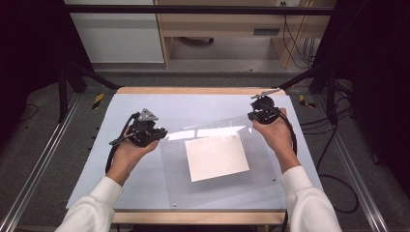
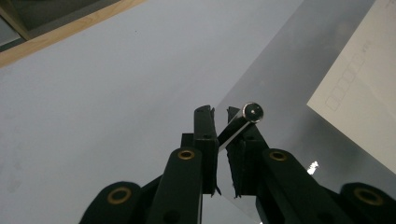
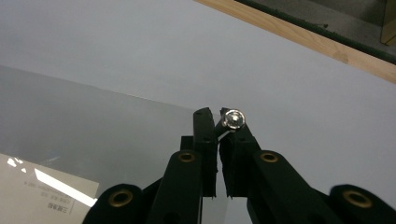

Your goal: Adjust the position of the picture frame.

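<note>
Pinching the far corners of a clear sheet, both grippers are clamped on it: the left gripper holds the far left corner, the right gripper the far right one. In the left gripper view the jaws stand nearly together with the thin edge between them, beside a small metal standoff set in that corner; the right gripper view shows the same grip next to a round screw head. The sheet runs from the grippers toward the person, its far edge raised and its near edge apparently resting on the table, so it tilts like a lid hinged at the near side. Each hand has its own corner, so neither is nearer. Beneath lies a white paper, slightly skewed, with faint print on it. The sheet looks rigid, glossy and smooth, catching bright glare; the table mat is matt pale grey, edged in wood.
</note>
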Available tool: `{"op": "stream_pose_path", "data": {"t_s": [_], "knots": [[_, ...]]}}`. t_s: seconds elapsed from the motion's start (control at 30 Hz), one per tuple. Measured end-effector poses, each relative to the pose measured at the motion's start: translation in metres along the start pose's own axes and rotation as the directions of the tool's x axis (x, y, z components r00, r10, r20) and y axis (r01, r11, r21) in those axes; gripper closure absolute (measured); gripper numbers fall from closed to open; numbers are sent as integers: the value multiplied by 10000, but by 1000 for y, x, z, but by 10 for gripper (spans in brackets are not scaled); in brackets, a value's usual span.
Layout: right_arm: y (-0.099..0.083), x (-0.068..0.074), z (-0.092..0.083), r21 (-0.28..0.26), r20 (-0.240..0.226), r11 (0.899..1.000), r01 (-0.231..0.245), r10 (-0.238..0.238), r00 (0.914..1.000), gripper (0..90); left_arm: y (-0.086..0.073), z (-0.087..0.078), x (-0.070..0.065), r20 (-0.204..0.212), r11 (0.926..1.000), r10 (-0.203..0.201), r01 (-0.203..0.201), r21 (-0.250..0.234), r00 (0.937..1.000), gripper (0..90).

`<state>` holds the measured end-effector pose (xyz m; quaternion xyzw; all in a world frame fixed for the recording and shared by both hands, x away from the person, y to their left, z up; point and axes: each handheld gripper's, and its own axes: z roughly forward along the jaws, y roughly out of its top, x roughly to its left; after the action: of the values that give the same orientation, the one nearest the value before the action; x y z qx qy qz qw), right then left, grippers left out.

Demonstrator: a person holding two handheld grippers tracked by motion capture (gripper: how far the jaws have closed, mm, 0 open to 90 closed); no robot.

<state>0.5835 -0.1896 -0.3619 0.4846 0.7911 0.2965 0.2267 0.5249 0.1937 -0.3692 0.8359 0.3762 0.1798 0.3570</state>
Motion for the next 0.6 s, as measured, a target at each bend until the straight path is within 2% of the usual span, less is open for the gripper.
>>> {"op": "stream_pose_path", "data": {"t_s": [0.43, 0.6], "knots": [[-9, 11, 1, -49, -194, 9998, 207, -207, 9996, 859, -6, 2, 15, 84, 9999, -82, 81, 92, 9999, 817], [-15, 15, 2, -109, -268, 9996, 273, -276, 9993, 859, -8, 2, 19, 185, 9998, 13, -16, 206, 9998, 816]]}}
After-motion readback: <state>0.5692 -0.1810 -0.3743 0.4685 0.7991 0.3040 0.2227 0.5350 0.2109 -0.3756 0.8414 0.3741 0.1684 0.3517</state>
